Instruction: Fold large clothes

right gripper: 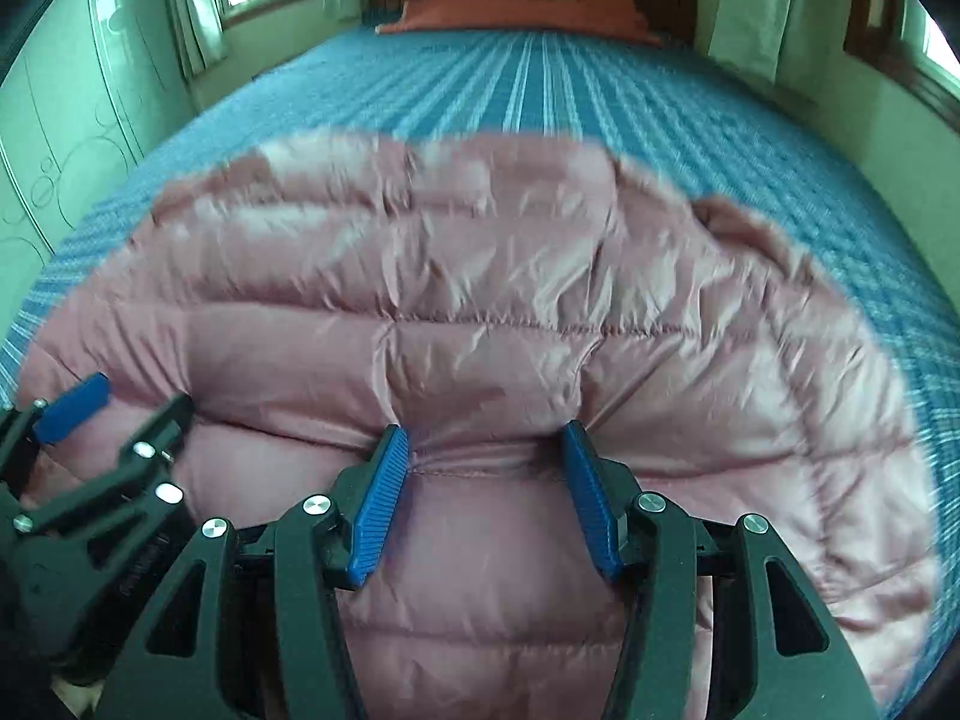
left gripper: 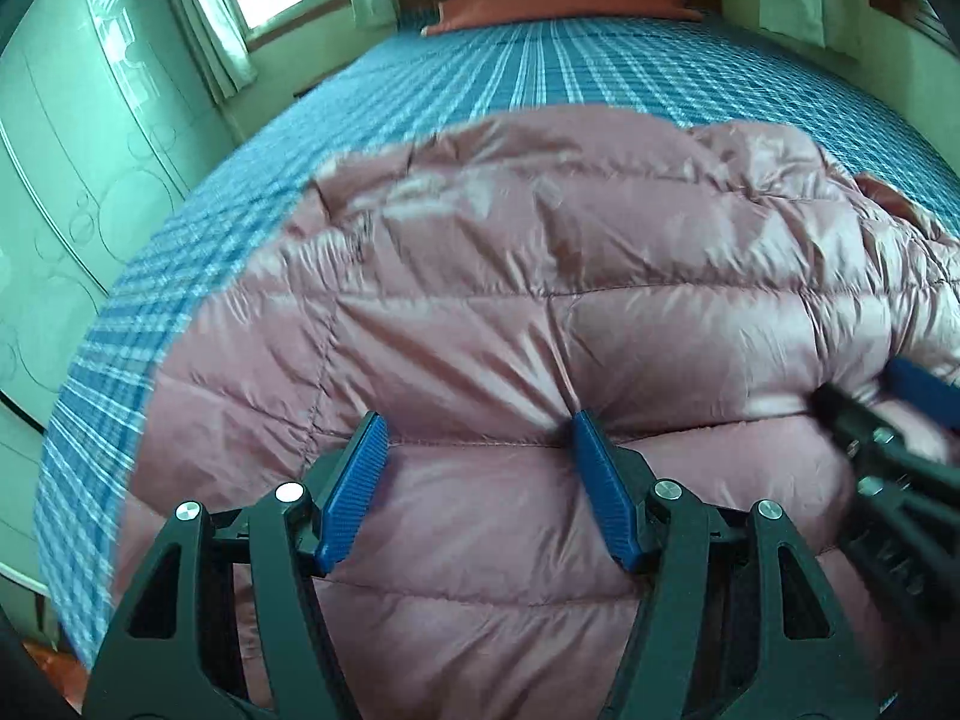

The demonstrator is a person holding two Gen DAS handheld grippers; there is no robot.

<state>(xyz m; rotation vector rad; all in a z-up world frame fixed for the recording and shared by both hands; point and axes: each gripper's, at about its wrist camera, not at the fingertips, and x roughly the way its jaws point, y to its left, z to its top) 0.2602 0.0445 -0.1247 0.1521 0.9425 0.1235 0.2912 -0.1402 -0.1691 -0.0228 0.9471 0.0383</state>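
Pink down jacket point(left gripper: 540, 312) spread over the blue checked bed point(left gripper: 540, 78), filling centre and bottom of both frames, long axis running left to right. Left gripper point(left gripper: 477, 438) and right gripper point(right gripper: 483, 447) each clamped on a puffy fold at lower centre, side by side, equally near. Bare bed beyond, toward the top.

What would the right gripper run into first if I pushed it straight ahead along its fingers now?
The pink puffer jacket. The right gripper already has a bunched fold of it between its pads, so going on would press deeper into the padding and, probably, the blue checked bedspread underneath. Depth is hard to judge.
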